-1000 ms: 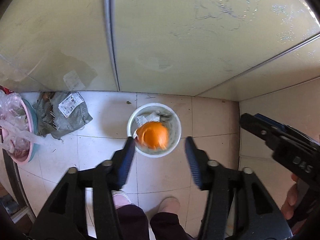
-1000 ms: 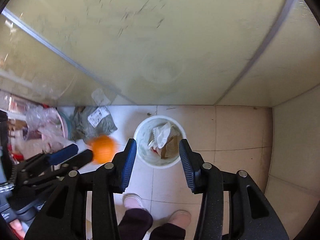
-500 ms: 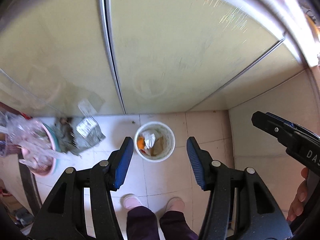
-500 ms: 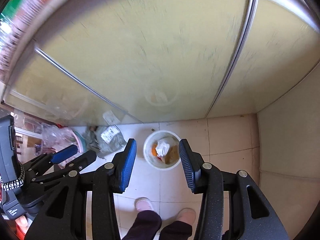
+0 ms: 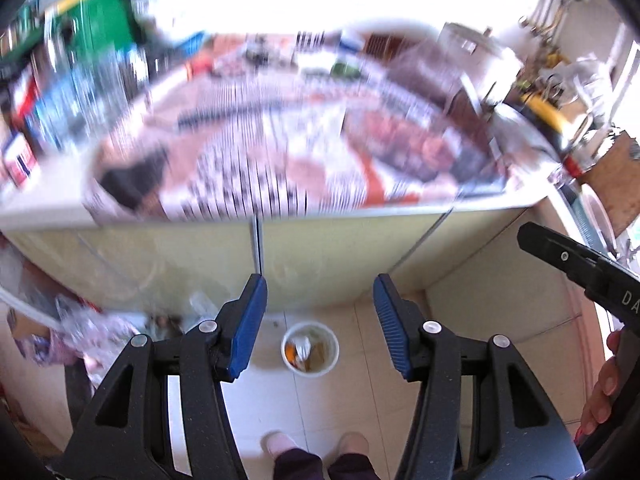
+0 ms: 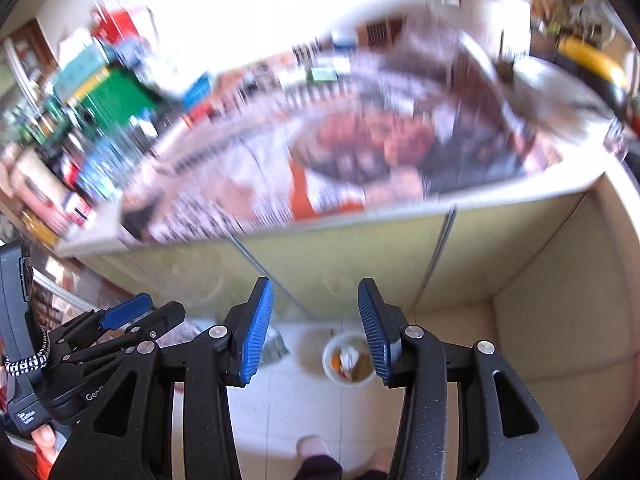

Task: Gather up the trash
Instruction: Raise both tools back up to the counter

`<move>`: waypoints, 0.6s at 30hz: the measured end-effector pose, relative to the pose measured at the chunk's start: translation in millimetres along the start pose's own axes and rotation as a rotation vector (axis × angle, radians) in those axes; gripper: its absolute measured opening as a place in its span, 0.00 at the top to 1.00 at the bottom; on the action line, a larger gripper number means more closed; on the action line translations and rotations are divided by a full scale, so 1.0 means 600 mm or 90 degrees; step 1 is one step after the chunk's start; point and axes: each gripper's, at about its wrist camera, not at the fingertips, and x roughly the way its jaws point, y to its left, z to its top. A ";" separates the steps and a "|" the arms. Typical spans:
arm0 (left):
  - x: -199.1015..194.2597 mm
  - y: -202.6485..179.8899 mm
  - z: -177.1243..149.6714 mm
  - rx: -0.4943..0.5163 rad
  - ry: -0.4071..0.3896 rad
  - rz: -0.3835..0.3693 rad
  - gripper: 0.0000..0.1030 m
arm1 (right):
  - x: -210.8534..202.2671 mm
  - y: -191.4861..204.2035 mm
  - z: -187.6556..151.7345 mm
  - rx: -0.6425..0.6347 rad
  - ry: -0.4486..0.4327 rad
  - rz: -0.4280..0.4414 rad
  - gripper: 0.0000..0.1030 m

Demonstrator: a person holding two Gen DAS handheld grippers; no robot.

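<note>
Far below on the tiled floor stands a small white bin (image 5: 310, 351) (image 6: 349, 361) holding crumpled paper, brown scraps and an orange peel (image 5: 291, 353). My left gripper (image 5: 319, 322) hangs high above it, open, with nothing between its blue pads. My right gripper (image 6: 315, 320) is likewise open and empty, raised above the bin. Each gripper shows in the other's view: the right one (image 5: 580, 276) at the far right, the left one (image 6: 120, 320) at the lower left. A counter (image 5: 280, 148) covered with newspaper fills the upper half, blurred.
Yellow-green cabinet doors (image 5: 328, 256) sit under the counter. Bottles and boxes (image 5: 68, 76) crowd its left side, a pot and dishes (image 6: 540, 80) its right. Bags lie on the floor at left (image 5: 80, 332). The person's slippered feet (image 5: 316, 446) stand below the bin.
Both grippers have risen a long way, so the bin has shrunk and the counter top has come into view. The orange peel that was falling now lies in the bin.
</note>
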 end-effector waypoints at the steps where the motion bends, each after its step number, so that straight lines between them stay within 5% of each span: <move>1: -0.025 0.000 0.011 0.009 -0.015 -0.002 0.47 | -0.022 0.007 0.009 0.000 -0.016 -0.001 0.61; 7: -0.132 0.001 0.067 0.055 -0.099 -0.011 0.47 | -0.124 0.059 0.049 0.003 -0.113 -0.018 0.60; 9: -0.165 0.001 0.078 0.067 -0.125 -0.012 0.46 | -0.150 0.067 0.057 0.007 -0.142 -0.026 0.51; 15: -0.228 0.007 0.112 0.077 -0.186 -0.021 0.25 | -0.189 0.086 0.088 0.010 -0.193 -0.044 0.47; 18: -0.240 0.009 0.130 0.078 -0.205 -0.019 0.11 | -0.203 0.090 0.102 0.009 -0.220 -0.052 0.32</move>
